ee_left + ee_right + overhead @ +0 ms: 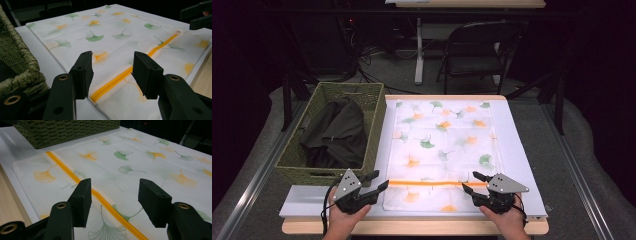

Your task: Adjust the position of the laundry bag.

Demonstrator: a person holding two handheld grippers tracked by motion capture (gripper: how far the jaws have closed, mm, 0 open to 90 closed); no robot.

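A white zippered fabric bag [443,150] printed with green and orange ginkgo leaves lies flat on the white table mat [521,150], its long side running away from the person, its near end just short of the mat's front edge. An orange zipper [432,183] crosses the bag near that end, from one side edge to the other; in the left gripper view the zipper [120,77] runs diagonally between the jaws, with its pull [177,32] at the far end. The left gripper [379,181] sits at the bag's near left corner, jaws spread apart with nothing between them, pointing toward the zipper's left end. The right gripper [470,182] is at the near right edge, jaws likewise spread wide and holding nothing, hovering over the zipper [100,197] in the right gripper view. Left of the bag, touching the mat's edge, stands a green woven basket [302,145] holding dark crumpled clothing [337,132]. Beyond the table stands a dark folding chair [479,47].
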